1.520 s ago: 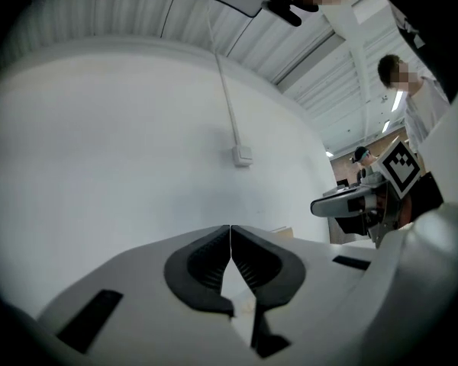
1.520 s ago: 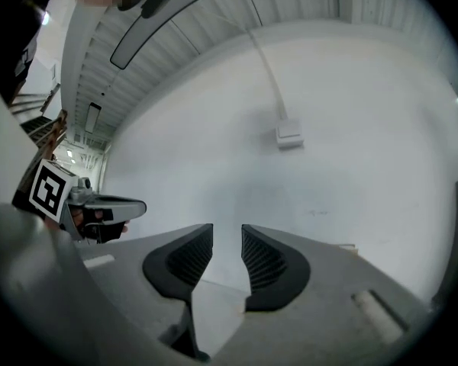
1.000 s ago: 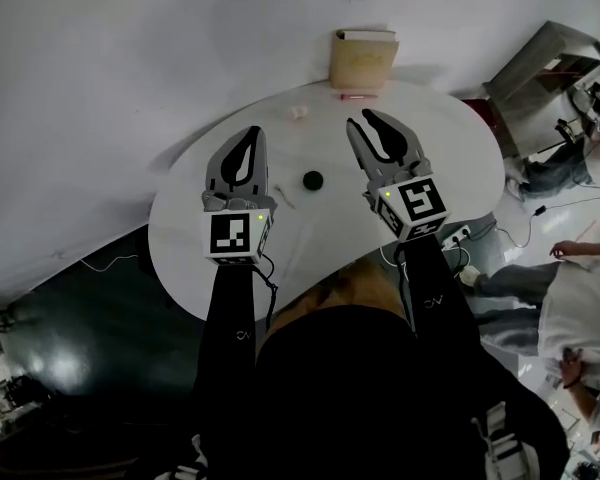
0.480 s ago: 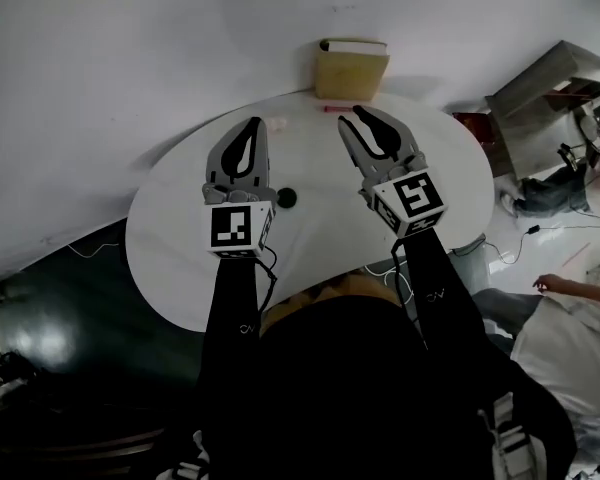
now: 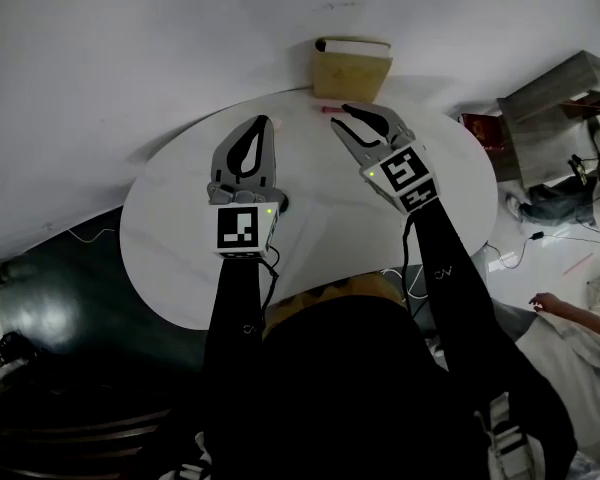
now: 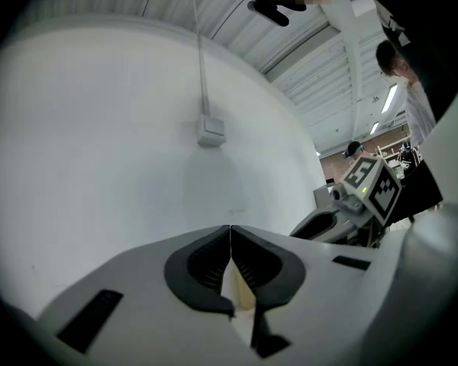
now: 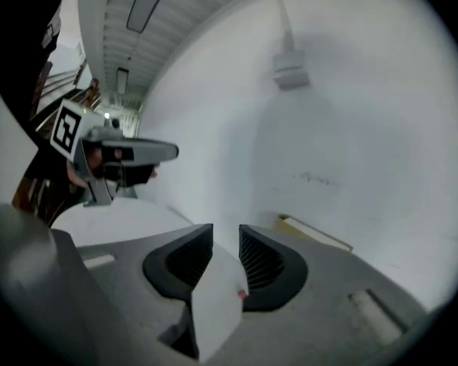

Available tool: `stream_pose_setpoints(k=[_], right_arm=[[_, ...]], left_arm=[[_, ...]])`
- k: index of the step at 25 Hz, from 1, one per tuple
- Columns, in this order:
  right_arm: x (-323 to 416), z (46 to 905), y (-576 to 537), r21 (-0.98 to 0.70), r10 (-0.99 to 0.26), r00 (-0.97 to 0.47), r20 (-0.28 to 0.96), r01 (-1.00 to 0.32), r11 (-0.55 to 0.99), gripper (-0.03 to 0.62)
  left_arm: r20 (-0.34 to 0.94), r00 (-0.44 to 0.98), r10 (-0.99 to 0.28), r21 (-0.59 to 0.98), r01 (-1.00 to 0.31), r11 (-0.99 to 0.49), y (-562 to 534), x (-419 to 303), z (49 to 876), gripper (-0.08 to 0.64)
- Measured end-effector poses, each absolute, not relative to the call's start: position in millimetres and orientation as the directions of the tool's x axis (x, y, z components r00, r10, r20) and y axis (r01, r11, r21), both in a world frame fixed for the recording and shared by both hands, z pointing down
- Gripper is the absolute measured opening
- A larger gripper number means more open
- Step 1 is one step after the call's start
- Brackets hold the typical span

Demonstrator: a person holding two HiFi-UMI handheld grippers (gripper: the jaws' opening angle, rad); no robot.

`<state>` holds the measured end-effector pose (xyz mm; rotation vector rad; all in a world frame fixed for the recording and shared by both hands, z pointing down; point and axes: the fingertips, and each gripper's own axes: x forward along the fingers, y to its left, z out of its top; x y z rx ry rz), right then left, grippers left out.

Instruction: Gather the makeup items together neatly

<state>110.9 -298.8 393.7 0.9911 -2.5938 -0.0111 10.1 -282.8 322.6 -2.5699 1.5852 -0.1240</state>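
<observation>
The round white table (image 5: 180, 228) holds the makeup items. A thin pink stick (image 5: 327, 110) lies at the far edge, right by the tips of my right gripper (image 5: 339, 116). In the right gripper view that gripper (image 7: 226, 231) stands open, and a pink speck (image 7: 242, 293) shows low in the gap. My left gripper (image 5: 264, 121) hovers left of it, shut and empty (image 6: 230, 229). A black round compact (image 5: 280, 206) peeks out beside the left gripper's body. The small pale item near the left tips is hidden.
A cardboard box (image 5: 352, 68) stands against the white wall at the table's far edge, just beyond the pink stick, and shows in the right gripper view (image 7: 313, 233). A metal shelf (image 5: 570, 88), cables and a person (image 5: 580, 338) are on the floor side at the right.
Both grippers have moved farther across the table toward the wall. The right one tipped down to the pink stick. The black compact is now mostly covered by the left gripper.
</observation>
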Motion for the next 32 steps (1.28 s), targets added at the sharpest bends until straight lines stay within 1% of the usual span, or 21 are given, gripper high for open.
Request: stream_pose_setpoints(k=[3,5,9,12,17,23,29,32], right_arm=[[111.0,444.4,-323.2,0.202,-0.538,-0.659,0.526,-0.518,0.831,0.103],[112.0,476.8,-336.2,0.234,-0.473,-0.62,0.626,-0.429,0.872,0.103],[119.2,538.6,-351.6,0.242,-0.358,-0.523,0.773,-0.277,0.93,0.103],[129.9,573.9,-363.4,0.242,-0.31,-0.444,0.84,-0.205,0.949,0.103],[138.1,609.2,-383.3,0.235,-0.281,-0.341,0.897,-0.169,0.957,0.103],[129.6,630.6,-393.6,0.242,-0.276,-0.289,0.917,-0.148,0.959,0.103],[125.9,640.4,-403.8,0.229,-0.288,-0.274,0.918,-0.229,0.946,0.103],[123.5,643.0,-398.4,0.179,-0.243,-0.278,0.929,-0.237,0.955,0.101]], left_arm=[[-0.046,0.451,-0.892,-0.117,-0.889,-0.443,-287.6,13.0,318.1,0.009],[-0.048,0.445,-0.894,-0.102,-0.893,-0.439,-289.4,10.6,321.4,0.009],[-0.012,0.418,-0.908,-0.076,-0.906,-0.416,-290.4,-1.0,333.6,0.009],[0.009,0.411,-0.911,-0.069,-0.909,-0.411,-291.8,-6.5,341.3,0.009],[0.044,0.399,-0.916,-0.084,-0.912,-0.402,-295.2,-17.0,353.9,0.009],[0.047,0.399,-0.916,-0.067,-0.913,-0.402,-301.2,-19.6,359.3,0.009],[0.039,0.443,-0.896,-0.077,-0.892,-0.445,-304.1,-11.2,356.7,0.009],[0.046,0.437,-0.898,-0.064,-0.896,-0.439,-305.5,-14.1,358.2,0.009]])
